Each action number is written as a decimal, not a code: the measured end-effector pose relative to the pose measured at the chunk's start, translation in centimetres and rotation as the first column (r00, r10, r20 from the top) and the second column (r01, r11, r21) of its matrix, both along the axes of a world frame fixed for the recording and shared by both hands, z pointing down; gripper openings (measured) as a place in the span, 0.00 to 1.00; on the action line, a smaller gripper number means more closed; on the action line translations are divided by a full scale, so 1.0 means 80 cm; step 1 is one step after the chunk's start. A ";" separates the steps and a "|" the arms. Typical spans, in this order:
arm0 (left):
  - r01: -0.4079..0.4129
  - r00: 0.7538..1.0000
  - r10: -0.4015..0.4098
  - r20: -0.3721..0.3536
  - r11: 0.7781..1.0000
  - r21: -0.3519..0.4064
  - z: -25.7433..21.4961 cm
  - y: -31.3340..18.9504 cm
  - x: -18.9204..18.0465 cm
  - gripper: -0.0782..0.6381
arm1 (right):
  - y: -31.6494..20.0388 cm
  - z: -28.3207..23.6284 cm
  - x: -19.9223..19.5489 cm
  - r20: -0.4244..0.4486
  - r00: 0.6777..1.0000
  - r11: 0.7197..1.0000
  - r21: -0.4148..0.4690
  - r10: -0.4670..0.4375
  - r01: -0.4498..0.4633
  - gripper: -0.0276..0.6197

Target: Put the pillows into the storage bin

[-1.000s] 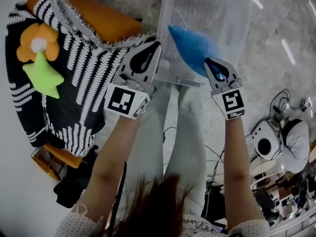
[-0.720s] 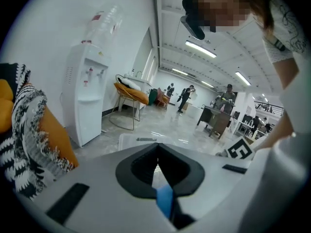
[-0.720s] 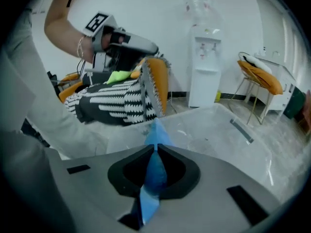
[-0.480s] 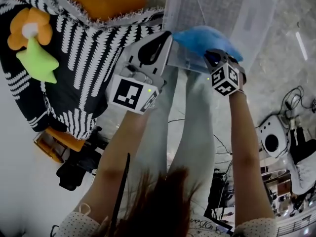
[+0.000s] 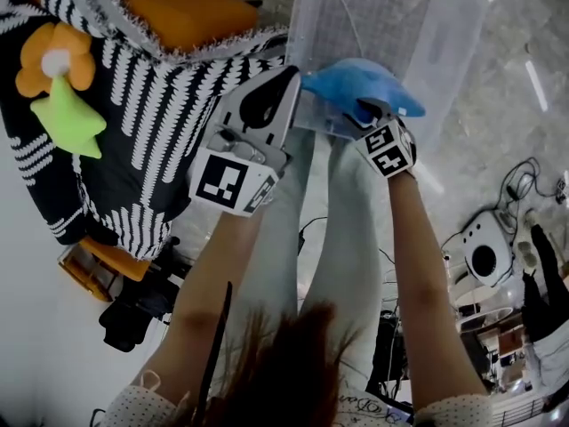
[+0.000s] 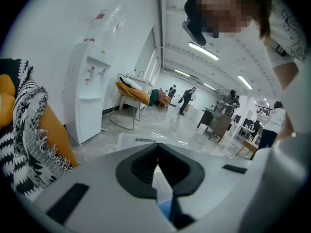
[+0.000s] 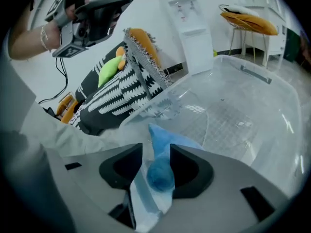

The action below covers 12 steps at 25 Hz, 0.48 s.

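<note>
Your left gripper [image 5: 290,74] points slightly down, with its jaws together. Your right gripper [image 5: 363,114] tilts steeply down; its jaws have just been opening, and the blue pillow [image 5: 360,78] is between them.

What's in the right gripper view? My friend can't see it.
A blue pillow lies between the jaws of the right gripper, which have just been opening, over the near edge of a clear storage bin. Striped black-and-white fabric lies beyond it.
</note>
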<state>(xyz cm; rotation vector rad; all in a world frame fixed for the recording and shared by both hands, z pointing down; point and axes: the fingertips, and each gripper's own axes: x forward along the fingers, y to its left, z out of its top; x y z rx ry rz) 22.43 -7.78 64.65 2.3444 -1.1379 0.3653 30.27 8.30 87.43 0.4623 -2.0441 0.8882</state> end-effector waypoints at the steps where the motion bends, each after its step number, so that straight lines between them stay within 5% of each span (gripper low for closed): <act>1: 0.000 1.000 0.000 -0.002 1.000 0.005 -0.006 -0.002 -0.001 0.11 | -0.007 -0.009 0.004 0.006 1.000 1.000 0.001 0.026 -0.026 0.33; 4: 0.001 1.000 -0.001 -0.009 1.000 0.024 -0.027 -0.009 -0.005 0.11 | -0.035 -0.046 0.021 0.027 0.994 0.994 0.028 0.109 -0.110 0.28; 8: 0.000 1.000 0.001 -0.011 0.998 0.062 -0.069 -0.025 -0.003 0.11 | -0.092 -0.118 0.055 0.061 0.971 0.960 0.143 0.233 -0.239 0.06; 12: -0.002 1.000 0.003 -0.005 0.993 0.115 -0.132 -0.044 0.006 0.11 | -0.149 -0.215 0.086 0.124 0.942 0.912 0.240 0.313 -0.334 0.06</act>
